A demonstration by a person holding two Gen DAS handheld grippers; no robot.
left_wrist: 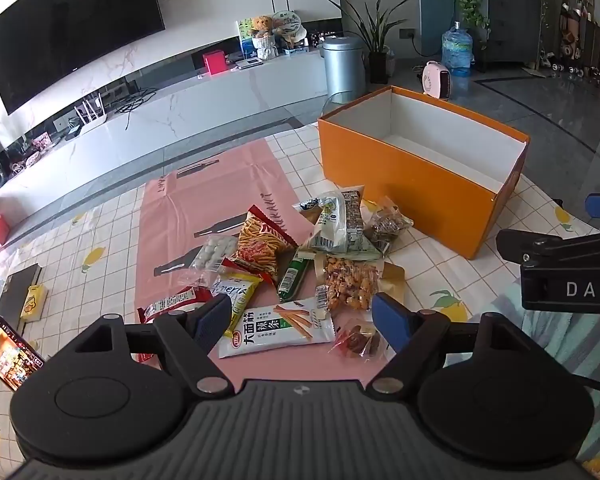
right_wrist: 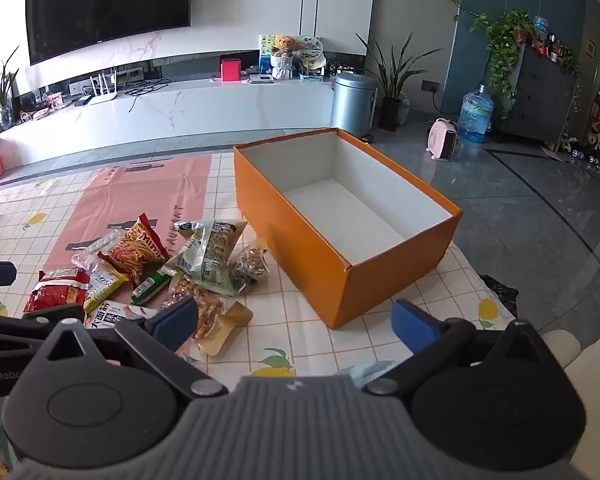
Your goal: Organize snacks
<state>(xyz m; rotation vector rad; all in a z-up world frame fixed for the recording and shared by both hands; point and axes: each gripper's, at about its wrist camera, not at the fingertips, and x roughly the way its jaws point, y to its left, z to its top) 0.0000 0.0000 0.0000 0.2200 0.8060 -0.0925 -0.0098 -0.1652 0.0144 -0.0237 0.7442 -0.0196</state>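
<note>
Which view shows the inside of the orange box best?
The right wrist view: it looks down into the orange box, showing the bare white floor and all four inner walls. The left wrist view sees the box from lower down, so the near wall hides most of its floor.

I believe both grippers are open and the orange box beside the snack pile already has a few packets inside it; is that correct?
Not quite. The orange box is empty: the right wrist view looks straight into it and shows only its bare white floor. The rest holds: the left gripper and right gripper are both open, and the snack pile lies beside the box on the table.
</note>
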